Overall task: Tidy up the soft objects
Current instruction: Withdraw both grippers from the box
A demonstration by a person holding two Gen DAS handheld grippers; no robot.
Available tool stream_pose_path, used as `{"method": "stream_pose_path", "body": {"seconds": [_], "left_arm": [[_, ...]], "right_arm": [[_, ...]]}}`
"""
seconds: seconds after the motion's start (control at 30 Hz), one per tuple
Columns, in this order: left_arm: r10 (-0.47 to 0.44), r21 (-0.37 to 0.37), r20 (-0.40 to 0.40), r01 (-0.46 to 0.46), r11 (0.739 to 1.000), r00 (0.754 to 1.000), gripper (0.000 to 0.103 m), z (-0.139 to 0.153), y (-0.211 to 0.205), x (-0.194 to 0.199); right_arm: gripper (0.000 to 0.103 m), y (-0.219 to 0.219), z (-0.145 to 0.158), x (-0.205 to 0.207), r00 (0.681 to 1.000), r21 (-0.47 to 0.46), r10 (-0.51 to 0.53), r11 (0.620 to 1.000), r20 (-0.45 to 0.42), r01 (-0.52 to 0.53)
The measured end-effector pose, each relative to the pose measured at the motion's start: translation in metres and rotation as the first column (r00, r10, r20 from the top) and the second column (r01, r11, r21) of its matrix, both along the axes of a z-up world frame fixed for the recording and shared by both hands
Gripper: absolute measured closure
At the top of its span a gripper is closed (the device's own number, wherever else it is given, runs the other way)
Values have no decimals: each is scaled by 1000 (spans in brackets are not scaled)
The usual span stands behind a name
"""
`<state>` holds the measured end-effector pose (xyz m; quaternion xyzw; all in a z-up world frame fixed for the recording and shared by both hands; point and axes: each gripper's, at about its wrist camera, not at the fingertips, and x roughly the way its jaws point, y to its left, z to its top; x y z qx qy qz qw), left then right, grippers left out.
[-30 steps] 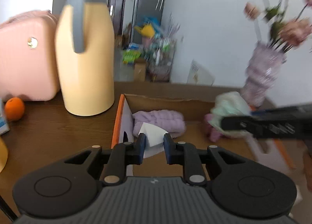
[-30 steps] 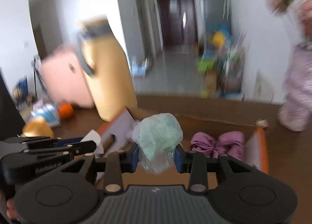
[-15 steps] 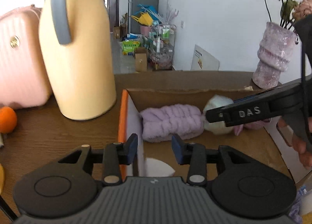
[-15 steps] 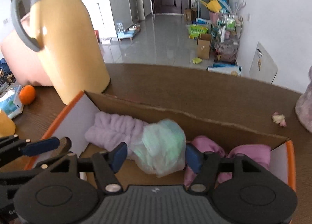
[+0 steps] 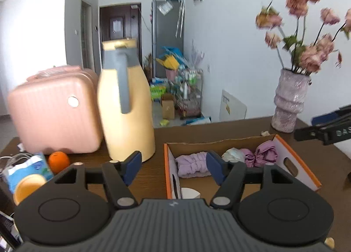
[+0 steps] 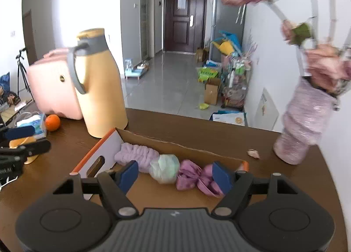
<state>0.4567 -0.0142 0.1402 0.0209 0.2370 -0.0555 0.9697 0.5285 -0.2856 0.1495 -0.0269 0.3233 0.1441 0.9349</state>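
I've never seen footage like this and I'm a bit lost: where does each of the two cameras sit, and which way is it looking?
Left wrist view: sits on the left tongs, looking forward and down at the cardboard box and yellow jug; its own jaws are opening, nothing between them, and the other tongs poke in at right.
Right wrist view: sits on the right tongs, facing the box from the other side; jaws opening, empty.
Both views share the box, jug, orange, pink case and flower vase.
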Motion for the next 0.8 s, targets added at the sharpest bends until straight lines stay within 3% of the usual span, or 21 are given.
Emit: {"method": "stream_pose_path", "body": {"seconds": [0.17,0.37,0.43,0.6,0.8], "left_arm": [[17,18,154,-20,1000,988,24,6,4,-70],[84,17,278,-93,996,957,18,-11,1,-143],[88,16,298,-97,995,951,17,-22,1,-166],[98,6,315,-105,994,944,13,-52,0,-226],[101,-15,313,-101,995,944,8,-80,4,-301]], "right_arm": [[29,-29,10,-74,993,69,-52,997,106,45],[23,-37,-2,-163,945,97,-125,990,302,100],[16,-37,-12,-194,920,116,-146,987,365,110],[15,-27,-47,-268,883,123,-143,988,446,98],[11,-22,-88,-352,880,177,-162,980,446,90]]}}
